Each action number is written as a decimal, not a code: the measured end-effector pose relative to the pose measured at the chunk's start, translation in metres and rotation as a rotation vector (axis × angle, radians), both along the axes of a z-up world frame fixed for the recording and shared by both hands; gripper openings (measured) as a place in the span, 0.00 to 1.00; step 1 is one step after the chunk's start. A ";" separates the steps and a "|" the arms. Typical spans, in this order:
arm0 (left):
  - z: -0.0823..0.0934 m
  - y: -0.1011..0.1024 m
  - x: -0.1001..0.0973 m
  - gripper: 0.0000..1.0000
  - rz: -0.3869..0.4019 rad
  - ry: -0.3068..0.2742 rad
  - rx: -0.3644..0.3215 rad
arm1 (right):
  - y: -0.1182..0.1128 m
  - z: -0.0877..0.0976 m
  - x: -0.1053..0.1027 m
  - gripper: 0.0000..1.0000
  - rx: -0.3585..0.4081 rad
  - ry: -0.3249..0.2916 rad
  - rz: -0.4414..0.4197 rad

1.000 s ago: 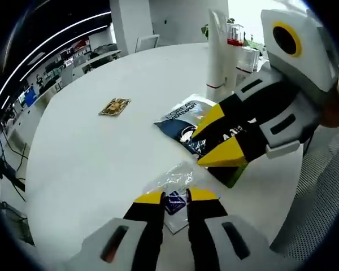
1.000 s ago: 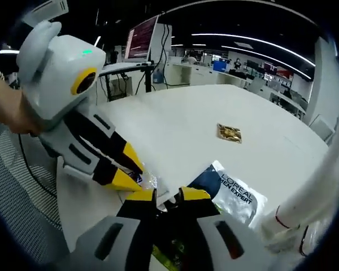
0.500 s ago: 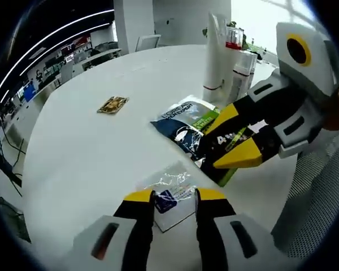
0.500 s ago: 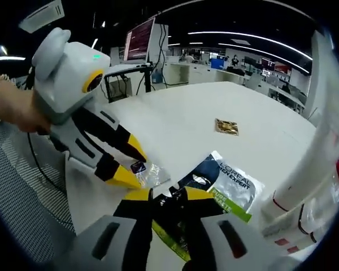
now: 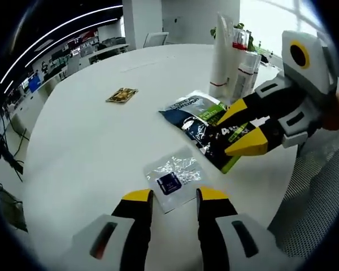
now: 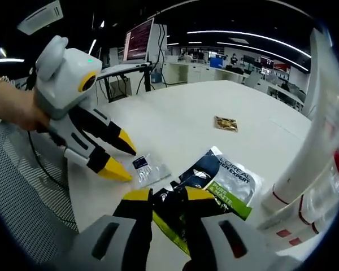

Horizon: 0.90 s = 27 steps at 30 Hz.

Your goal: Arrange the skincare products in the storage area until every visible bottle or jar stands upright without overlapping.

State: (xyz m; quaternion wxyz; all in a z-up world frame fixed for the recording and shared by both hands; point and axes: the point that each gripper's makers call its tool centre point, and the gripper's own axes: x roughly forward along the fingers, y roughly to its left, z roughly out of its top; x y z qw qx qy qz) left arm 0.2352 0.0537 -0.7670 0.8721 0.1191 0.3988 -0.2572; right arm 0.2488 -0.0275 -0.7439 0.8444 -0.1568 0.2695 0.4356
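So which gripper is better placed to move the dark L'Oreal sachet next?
Right. The right gripper already has its jaws around the near edge of the dark L'Oreal sachet. The left gripper is open over the small clear sachet, holding nothing.

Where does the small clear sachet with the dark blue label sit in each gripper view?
Left gripper view: the clear sachet lies flat on the white table, just above the left gripper.
Right gripper view: the sachet lies left of centre, by the left gripper's yellow tips.
Shared landmark: the small gold packet farther up the table.
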 end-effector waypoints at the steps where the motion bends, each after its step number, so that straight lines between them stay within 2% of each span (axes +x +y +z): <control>1: 0.001 -0.002 -0.001 0.28 0.004 0.004 -0.005 | 0.000 0.000 0.000 0.21 0.001 0.002 -0.002; 7: -0.001 -0.004 -0.003 0.29 0.020 0.018 -0.013 | -0.002 0.002 0.001 0.21 0.004 -0.003 -0.009; 12: -0.004 0.000 -0.007 0.30 0.065 0.042 -0.022 | -0.004 0.002 0.000 0.21 0.005 0.000 -0.014; 19: -0.005 -0.002 -0.009 0.31 0.049 0.029 0.002 | -0.006 0.001 -0.003 0.21 0.005 0.002 -0.019; 23: -0.004 -0.004 -0.008 0.33 0.059 0.019 -0.008 | -0.008 0.001 -0.003 0.21 0.004 0.002 -0.023; 27: -0.004 -0.006 -0.007 0.32 0.063 -0.001 0.028 | -0.009 0.002 -0.002 0.22 0.005 0.000 -0.027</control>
